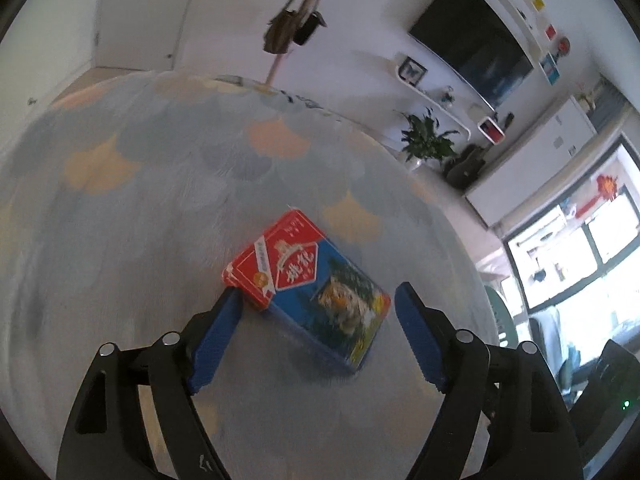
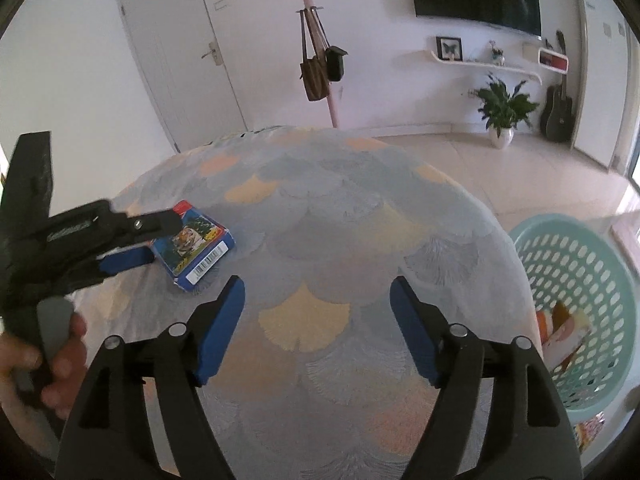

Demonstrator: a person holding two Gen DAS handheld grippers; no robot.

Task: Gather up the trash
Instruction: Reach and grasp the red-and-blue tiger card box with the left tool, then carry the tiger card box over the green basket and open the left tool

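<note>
A red and blue cardboard box [image 1: 308, 286] lies flat on the patterned tablecloth [image 1: 160, 200]. My left gripper [image 1: 318, 294] is open, its blue fingers on either side of the box's near end, the left finger touching the red corner. In the right wrist view the box [image 2: 196, 246] lies at the left with the left gripper [image 2: 148, 240] around it. My right gripper [image 2: 316, 292] is open and empty above the cloth [image 2: 340, 240] in mid table.
A mint green mesh basket [image 2: 576, 300] stands on the floor past the table's right edge, with some wrappers inside. Beyond the table are a coat stand with bags [image 2: 320, 64], a potted plant [image 2: 502, 112] and a guitar [image 2: 558, 108].
</note>
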